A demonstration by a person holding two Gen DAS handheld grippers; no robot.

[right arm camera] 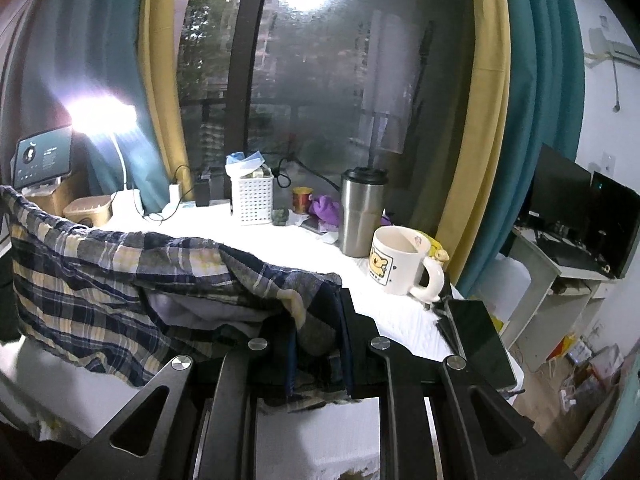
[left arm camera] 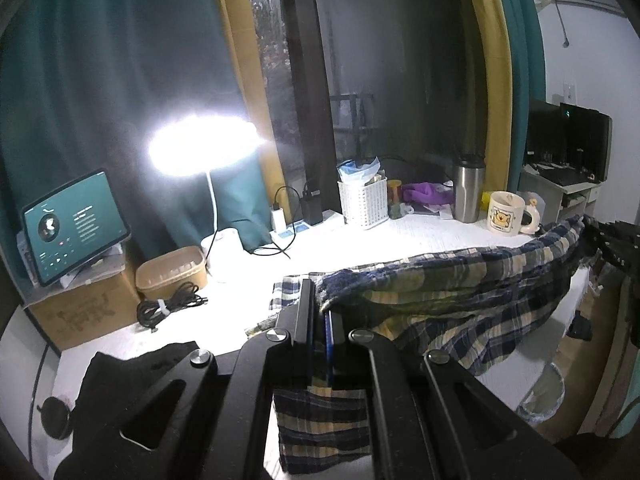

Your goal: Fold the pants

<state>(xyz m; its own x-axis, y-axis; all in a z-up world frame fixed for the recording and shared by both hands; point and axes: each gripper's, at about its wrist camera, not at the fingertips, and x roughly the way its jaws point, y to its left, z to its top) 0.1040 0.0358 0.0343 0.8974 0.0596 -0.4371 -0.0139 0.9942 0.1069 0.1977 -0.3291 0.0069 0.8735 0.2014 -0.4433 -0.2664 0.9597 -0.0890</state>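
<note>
The pants are blue, cream and yellow plaid and hang stretched in the air between my two grippers, above the white table. My left gripper is shut on one end of the cloth, and a flap of it drops below the jaws. In the right wrist view the pants sag off to the left, and my right gripper is shut on a thick bunched fold of them. At the far right of the left wrist view the right gripper's dark body shows at the other end of the cloth.
A lit desk lamp, a tablet on a cardboard box, a coiled cable, a white basket, a steel tumbler and a bear mug line the table's far side. A black cloth lies near left. A dark tablet lies near the right edge.
</note>
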